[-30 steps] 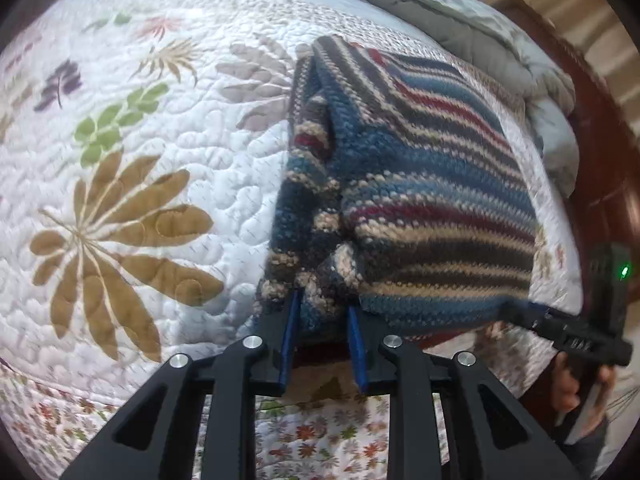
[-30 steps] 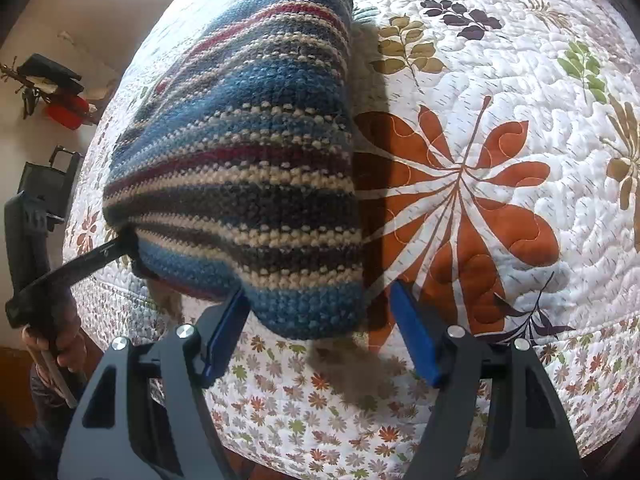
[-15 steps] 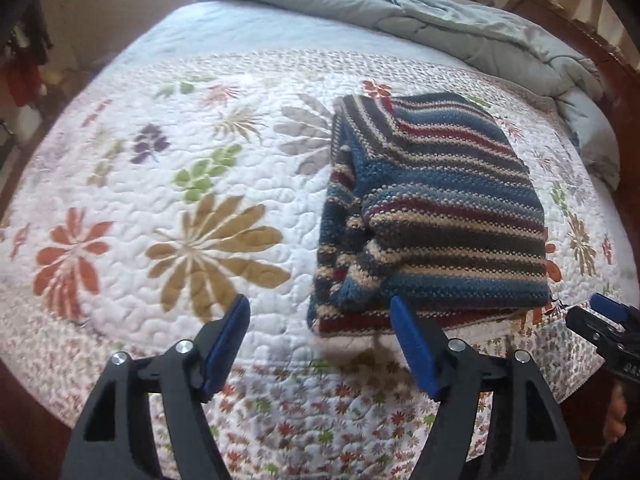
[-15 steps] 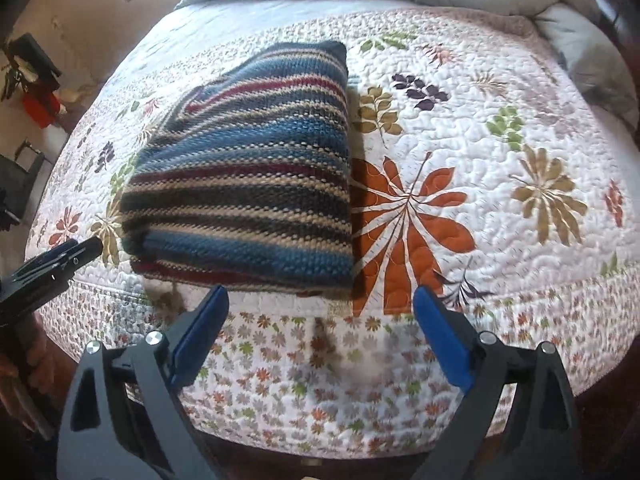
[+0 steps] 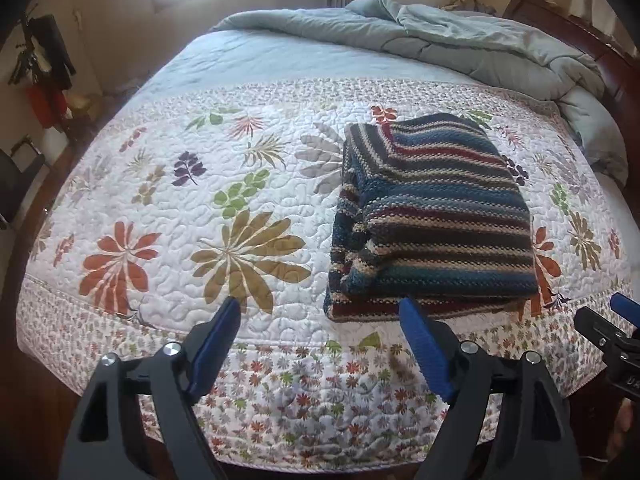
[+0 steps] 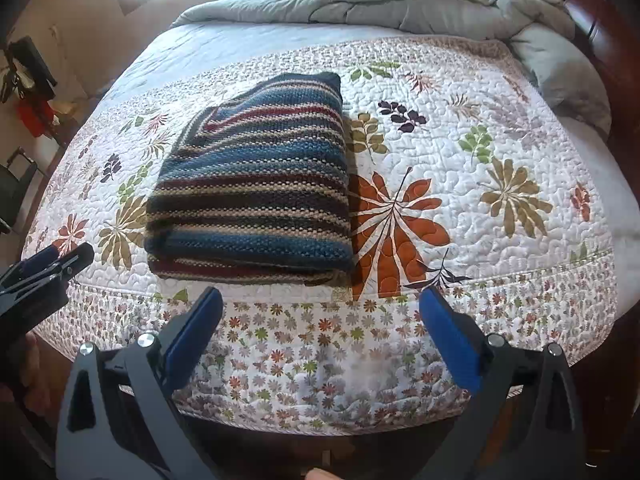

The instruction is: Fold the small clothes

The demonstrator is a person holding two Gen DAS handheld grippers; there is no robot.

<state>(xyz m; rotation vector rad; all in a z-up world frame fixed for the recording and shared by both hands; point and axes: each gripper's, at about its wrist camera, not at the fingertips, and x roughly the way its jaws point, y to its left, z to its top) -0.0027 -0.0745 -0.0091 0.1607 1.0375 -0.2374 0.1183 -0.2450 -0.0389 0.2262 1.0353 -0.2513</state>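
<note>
Nearest the cameras, the left gripper (image 5: 320, 312) hung above the near edge of the bed, its blue-padded jaws spread and opening wider, with nothing between them. The right gripper (image 6: 320, 302) did likewise: jaws wide, opening, empty. Each showed at the margin of the other's view, well apart from the cloth.

Just beyond the fingertips lay the floral quilt (image 5: 248, 216), its small-flowered border dropping over the mattress side. On it, close to the near edge, sat the striped knit sweater (image 5: 436, 220) folded into a thick rectangle, blue, maroon and cream bands running across, free of both grippers. Its left side looked looser, with layers bulging and stepped rather than flush.

Farther back a grey comforter (image 5: 440, 40) was bunched by the dark wooden headboard (image 6: 608, 24), under a bright window.

By my reading the fold was finished. The risks: the springy knit could relax and let the bulging left layers slump open, and the bundle sat near enough the edge that a careless brush from either gripper might drag it off.
</note>
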